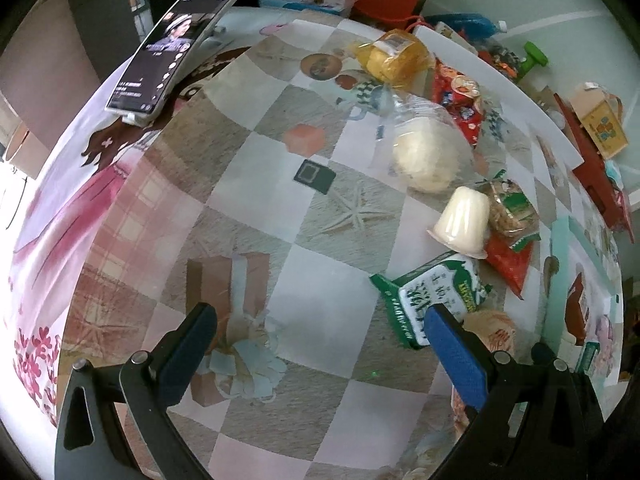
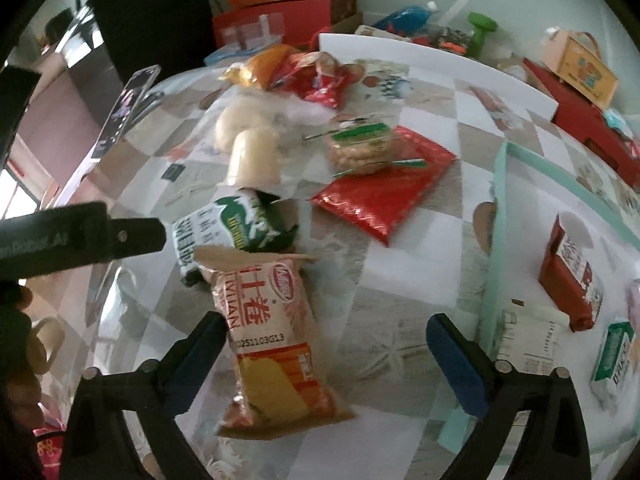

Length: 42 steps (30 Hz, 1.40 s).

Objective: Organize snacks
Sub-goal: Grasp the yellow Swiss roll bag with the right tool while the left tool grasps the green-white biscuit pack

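Note:
Snacks lie scattered on the patterned tablecloth. In the right wrist view my right gripper [image 2: 326, 330] is open, its jaws astride an orange-and-yellow snack packet [image 2: 272, 344] lying flat. A green-and-white milk carton [image 2: 232, 228] lies just beyond it, then a white jelly cup [image 2: 254, 156], a red flat packet [image 2: 386, 194] and a peanut bag [image 2: 362, 148]. In the left wrist view my left gripper [image 1: 320, 322] is open and empty above bare cloth. The milk carton [image 1: 432, 292] is beside its right finger, with the jelly cup [image 1: 464, 218] behind.
A teal tray [image 2: 496, 216] at the right holds a red carton [image 2: 572, 268] and other cartons. A phone on a stand [image 1: 168, 52] stands at the far left. Red boxes [image 2: 288, 12], a small wooden crate [image 2: 584, 64] and a white board [image 2: 432, 60] line the back.

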Motion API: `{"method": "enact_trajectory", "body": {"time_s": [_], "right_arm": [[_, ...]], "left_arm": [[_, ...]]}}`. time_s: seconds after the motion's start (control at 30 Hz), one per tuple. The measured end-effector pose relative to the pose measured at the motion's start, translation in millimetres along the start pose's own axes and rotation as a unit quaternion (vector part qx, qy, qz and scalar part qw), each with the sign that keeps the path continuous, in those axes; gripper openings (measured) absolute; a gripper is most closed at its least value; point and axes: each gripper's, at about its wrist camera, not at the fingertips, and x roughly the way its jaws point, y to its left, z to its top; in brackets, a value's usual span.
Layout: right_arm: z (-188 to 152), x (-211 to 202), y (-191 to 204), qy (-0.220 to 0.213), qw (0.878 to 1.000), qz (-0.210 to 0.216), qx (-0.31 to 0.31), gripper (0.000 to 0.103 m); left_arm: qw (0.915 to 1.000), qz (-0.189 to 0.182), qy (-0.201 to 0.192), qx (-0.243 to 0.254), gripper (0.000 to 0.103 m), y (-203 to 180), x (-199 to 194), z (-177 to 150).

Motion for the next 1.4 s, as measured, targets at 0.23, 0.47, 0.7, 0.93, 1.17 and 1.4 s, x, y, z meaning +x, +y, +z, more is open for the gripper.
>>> {"method": "enact_trajectory", "body": {"time_s": [0.23, 0.47, 0.7, 0.93, 1.17, 1.4], "right_arm": [[1.5, -0.5, -9.6, 0.0, 1.0, 0.007, 0.02, 0.077], [2.2, 0.2, -20.2, 0.002, 0.999, 0.003, 0.037, 0.07], [3.2, -0.6, -25.6, 0.004, 0.999, 0.0, 0.042, 0.069], [2.9, -1.1, -25.6, 0.006, 0.999, -0.001, 0.04, 0.069], [2.7, 0.2, -23.2, 0.006, 0.999, -0.007, 0.032, 0.069], [2.1, 3.9, -19.1, 0.011, 1.0, -0.002, 0.02, 0.053]], "left_arm": [[0.999, -0.014, 0.0, 0.043, 0.103, -24.1, 3.5, 0.3], [0.996, -0.013, -0.005, 0.089, 0.103, -54.1, 9.3, 4.4], [0.9908, 0.007, -0.011, 0.135, 0.102, -70.5, 19.1, 6.7], [0.9873, -0.004, -0.019, 0.158, 0.077, -84.6, 24.3, 7.5], [0.9883, -0.006, -0.015, 0.152, 0.068, -82.2, 25.2, 8.7], [0.9908, -0.007, -0.012, 0.135, 0.054, -75.3, 23.7, 10.1]]}}
